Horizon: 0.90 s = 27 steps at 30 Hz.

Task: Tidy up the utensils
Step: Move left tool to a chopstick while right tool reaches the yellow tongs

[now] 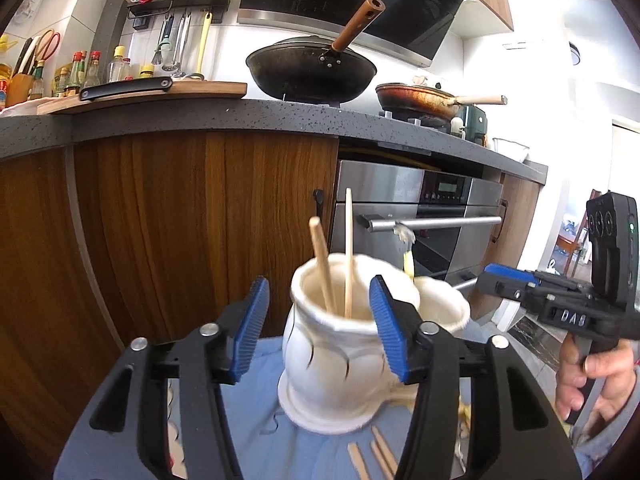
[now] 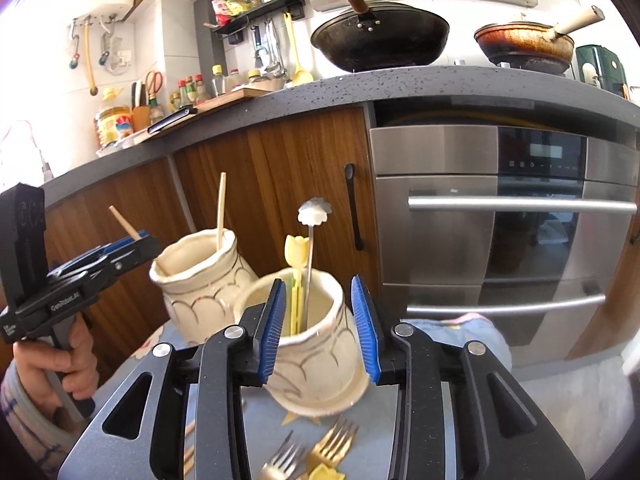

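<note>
Ceramic is your main worry here: two white pots stand close together on a blue cloth, and both of your tools hang right at their rims.

Your left gripper is spread wide and holds nothing. Its right finger looks to sit at or just inside the rim of the left pot, though contact is hard to judge. Two chopsticks lean loose in that pot. Swing or lift carelessly and that finger could hook the rim, tipping the pot toward its neighbour or off the near edge.

Your right gripper is also wide open and empty, straddling the right pot, which already looks tilted in that view, possibly from lens distortion. A yellow tulip pick and a flower-headed stick stand in it; close the fingers now and you would likely squeeze the pot, not a utensil.

Utensils not yet sorted lie on the cloth nearest you: forks in front of the right pot, more chopsticks in front of the left one. Reaching down for them means passing the pots, and the cloth may drag or bunch under them. Forks are thin and flat, so a pinch could slip and skid one off the edge.
</note>
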Available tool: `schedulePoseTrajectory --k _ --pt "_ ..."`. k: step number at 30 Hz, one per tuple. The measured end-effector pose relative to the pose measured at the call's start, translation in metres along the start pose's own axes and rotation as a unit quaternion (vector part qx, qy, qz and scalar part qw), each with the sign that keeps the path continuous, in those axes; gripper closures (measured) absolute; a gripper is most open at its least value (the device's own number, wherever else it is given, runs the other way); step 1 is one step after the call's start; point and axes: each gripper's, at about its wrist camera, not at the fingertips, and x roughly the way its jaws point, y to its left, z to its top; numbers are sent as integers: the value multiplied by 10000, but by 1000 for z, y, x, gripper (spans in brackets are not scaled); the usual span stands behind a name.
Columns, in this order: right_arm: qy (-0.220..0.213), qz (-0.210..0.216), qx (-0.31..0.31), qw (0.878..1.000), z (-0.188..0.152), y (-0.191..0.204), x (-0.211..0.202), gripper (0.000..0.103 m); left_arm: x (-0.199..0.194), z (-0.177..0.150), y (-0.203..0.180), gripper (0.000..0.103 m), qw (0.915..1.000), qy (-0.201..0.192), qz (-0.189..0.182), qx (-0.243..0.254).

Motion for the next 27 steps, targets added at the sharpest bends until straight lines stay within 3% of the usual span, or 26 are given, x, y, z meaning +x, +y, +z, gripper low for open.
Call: schedulePoseTrajectory --k 8,15,27 --pt "384 -102 14 9992 -33 5 -16 64 -24 -28 7 50 9994 301 -123 -106" --pt "925 -209 89 9955 -65 4 -17 64 -23 -53 5 50 9960 854 -192 -156" --pt "1791 -231 61 9835 -105 6 -14 64 -6 -108 -25 51 9795 1993 -229 196"
